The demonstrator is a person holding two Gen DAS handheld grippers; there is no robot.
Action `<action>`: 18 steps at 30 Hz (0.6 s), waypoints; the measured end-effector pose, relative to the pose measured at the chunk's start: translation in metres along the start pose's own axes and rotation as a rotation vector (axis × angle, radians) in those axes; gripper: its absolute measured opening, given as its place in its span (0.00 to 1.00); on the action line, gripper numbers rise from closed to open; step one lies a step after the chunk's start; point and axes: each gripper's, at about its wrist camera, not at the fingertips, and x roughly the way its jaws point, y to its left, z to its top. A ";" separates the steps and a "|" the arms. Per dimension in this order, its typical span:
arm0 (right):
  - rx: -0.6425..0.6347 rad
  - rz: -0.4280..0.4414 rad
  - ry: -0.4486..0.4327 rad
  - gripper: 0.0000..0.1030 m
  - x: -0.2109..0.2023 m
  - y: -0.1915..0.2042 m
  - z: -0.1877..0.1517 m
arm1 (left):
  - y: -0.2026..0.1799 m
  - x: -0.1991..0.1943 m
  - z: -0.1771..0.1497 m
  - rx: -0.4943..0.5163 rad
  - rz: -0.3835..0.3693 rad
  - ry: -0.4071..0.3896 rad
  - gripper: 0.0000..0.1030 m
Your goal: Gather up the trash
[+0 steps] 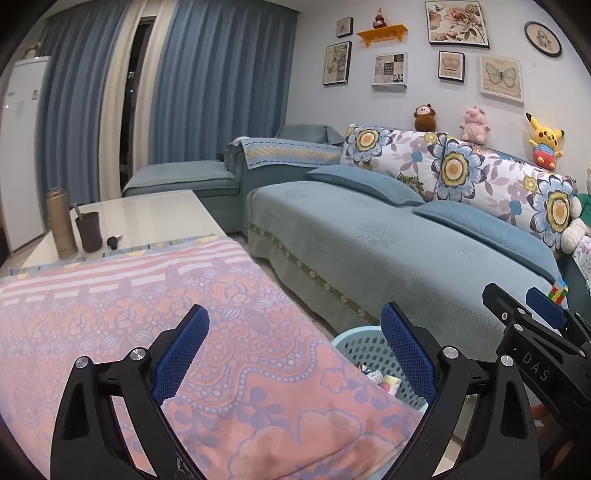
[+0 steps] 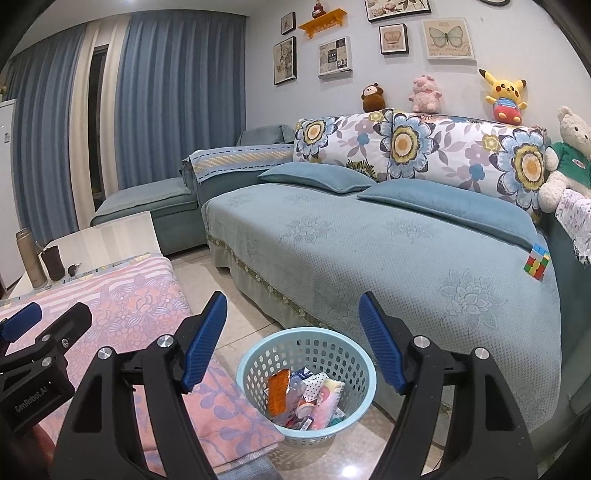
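One pale-blue perforated basket [image 2: 306, 387] sits on the floor, holding crumpled wrappers [image 2: 306, 398] too jumbled to count. My left fingers [image 1: 291, 354] and right fingers [image 2: 295, 343] are released, empty.

A home living room: blue sofa [image 2: 369, 251], plush toys [image 2: 504, 98], framed pictures [image 1: 457, 23], curtains [image 1: 218, 81].

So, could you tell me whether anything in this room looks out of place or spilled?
Only a small thing: a colourful puzzle cube sits alone on the sofa cover's right end, apart from the plush toys. The blue basket stands upright on the floor with its wrappers inside; nothing is spilled.
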 end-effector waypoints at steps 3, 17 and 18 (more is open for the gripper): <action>0.001 0.002 0.004 0.68 0.001 0.000 0.000 | 0.000 0.000 0.000 0.000 0.000 0.000 0.89; 0.001 0.003 0.005 0.68 0.001 0.000 -0.001 | 0.000 -0.001 0.001 -0.002 0.002 -0.002 0.89; 0.001 0.003 0.006 0.68 0.001 0.000 -0.001 | 0.001 -0.001 0.000 -0.003 0.002 -0.002 0.89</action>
